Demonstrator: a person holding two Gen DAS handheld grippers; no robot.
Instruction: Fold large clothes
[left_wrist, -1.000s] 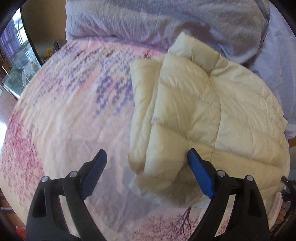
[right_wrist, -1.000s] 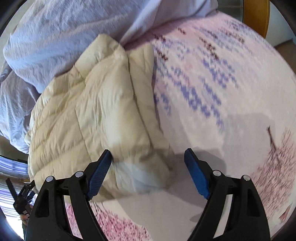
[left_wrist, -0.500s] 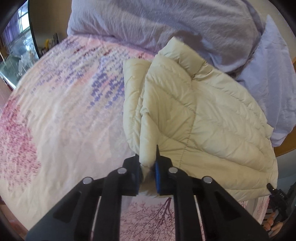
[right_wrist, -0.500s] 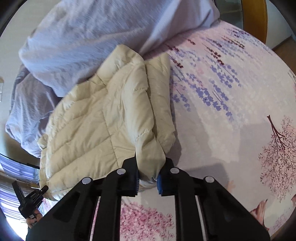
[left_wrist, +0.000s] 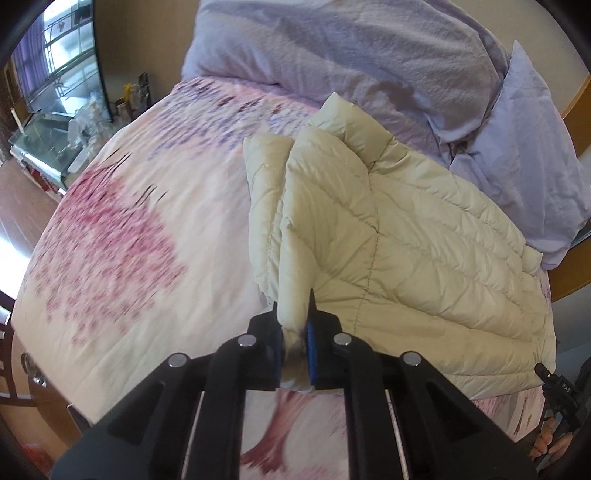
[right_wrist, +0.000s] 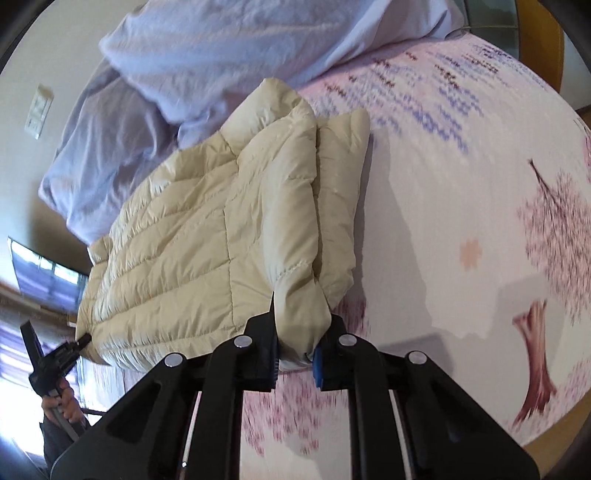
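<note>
The cream quilted down jacket (left_wrist: 399, 236) is spread on the cherry-blossom bedspread (left_wrist: 140, 229), its far end lying against the rumpled lavender duvet (left_wrist: 369, 51) and a lavender pillow (left_wrist: 524, 147). The bedspread print is smeared by blur in both views, and the jacket's underside and its front fastening are hidden. In the left wrist view the jacket's right edge is lost near the bed's side. The left gripper (left_wrist: 295, 345) is seen closed hard on a pinched fold of the jacket's near edge, the blue pads (left_wrist: 309, 350) pressed against the fabric. In the right wrist view the jacket (right_wrist: 221, 229) is gripped at another near fold by the right gripper (right_wrist: 295, 350), clamped on a thicker bunch of padding, so a wider gap is left between its fingers. Both grippers are pointed forward and downward over the bed, with the held folds drawn up off the bedspread (right_wrist: 461, 192). At the frame edges of each view, a hand on the other gripper's black handle is partly caught, cut off by the fisheye rim.
</note>
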